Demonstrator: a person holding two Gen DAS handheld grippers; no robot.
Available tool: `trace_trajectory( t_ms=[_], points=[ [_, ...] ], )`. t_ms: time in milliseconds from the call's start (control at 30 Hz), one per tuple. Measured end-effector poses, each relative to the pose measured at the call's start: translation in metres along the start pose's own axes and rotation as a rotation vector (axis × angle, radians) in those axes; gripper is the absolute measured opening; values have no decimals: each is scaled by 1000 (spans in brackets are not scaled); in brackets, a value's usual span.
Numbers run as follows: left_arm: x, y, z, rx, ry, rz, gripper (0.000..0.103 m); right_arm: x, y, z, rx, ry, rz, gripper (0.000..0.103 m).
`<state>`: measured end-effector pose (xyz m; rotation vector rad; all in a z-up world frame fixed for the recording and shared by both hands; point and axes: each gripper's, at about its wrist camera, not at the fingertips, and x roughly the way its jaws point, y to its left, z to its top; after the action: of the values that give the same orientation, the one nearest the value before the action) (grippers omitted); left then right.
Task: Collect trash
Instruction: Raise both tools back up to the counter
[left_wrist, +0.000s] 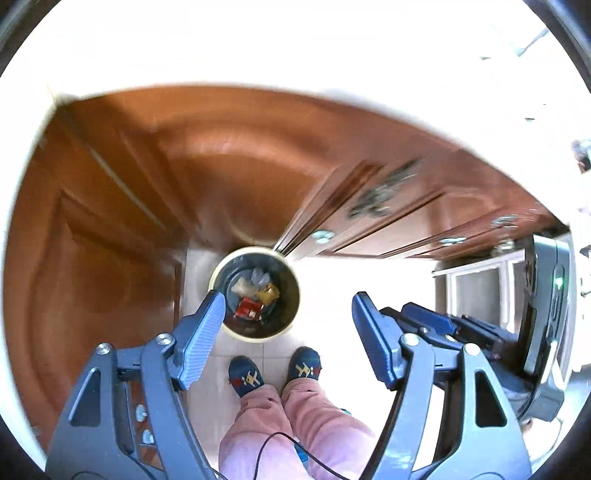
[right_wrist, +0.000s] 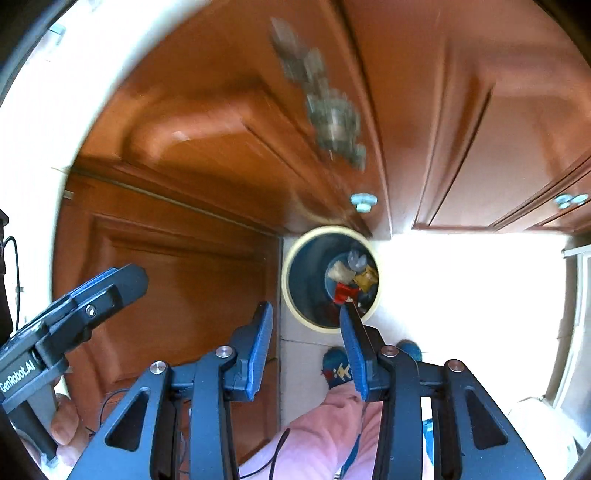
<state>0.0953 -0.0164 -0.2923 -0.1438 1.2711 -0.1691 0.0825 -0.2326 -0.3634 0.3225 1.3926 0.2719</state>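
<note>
We see the trash bin (left_wrist: 255, 293), round with a cream rim, standing on the pale floor at the centre of both views against the wooden cabinets (left_wrist: 229, 166), with the red wrapper (left_wrist: 246, 309), a yellow packet (left_wrist: 268, 292) and crumpled grey plastic (left_wrist: 259, 277) lying at its bottom. Only the left wrist view shows both slippers (left_wrist: 273, 371) just below the bin; only the right wrist view shows the hand (right_wrist: 66, 424) gripping the left tool's handle at lower left. Our left gripper (left_wrist: 288, 334) points steeply down, jaws wide apart and empty; our right gripper (right_wrist: 306, 343) does likewise, jaws partly apart, empty.
</note>
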Motion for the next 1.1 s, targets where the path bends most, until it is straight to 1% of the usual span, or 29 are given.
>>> trace_trajectory(
  t_ms=[67,200,333,467,567,600,667,733,800,867,933,1033,1100],
  points=[
    [-33,-9,7,32,-31,-24,68,-37,10,0,-7,-41,-1,39],
    [-99,-29,19,99,-136,-53,69,-101,32,1,-25,-123,-2,39],
    [-159,-40,35,151,-239,-77,69,-165,60,4,-61,-245,1,39],
    [-207,-47,49,184,-345,-77,72,-210,84,8,-86,-354,11,41],
    [-238,-48,62,190,-416,-73,74,-236,99,12,-98,-418,6,47],
    [-248,-51,65,192,-430,-71,75,-246,102,15,-103,-432,5,47],
    [-257,-49,73,197,-454,-60,76,-261,110,21,-106,-453,12,47],
    [-263,-42,78,197,-473,-45,81,-270,117,27,-103,-465,20,47],
    [-271,-35,87,191,-492,-29,81,-282,125,34,-109,-482,27,48],
    [-274,-25,97,176,-502,-13,82,-287,130,44,-120,-501,26,51],
    [-270,-15,108,154,-511,6,83,-286,139,60,-132,-515,28,54],
    [-262,-1,129,108,-521,34,83,-274,144,88,-146,-518,41,54],
    [-249,7,143,79,-523,55,83,-269,145,113,-160,-511,53,54]
  ],
)
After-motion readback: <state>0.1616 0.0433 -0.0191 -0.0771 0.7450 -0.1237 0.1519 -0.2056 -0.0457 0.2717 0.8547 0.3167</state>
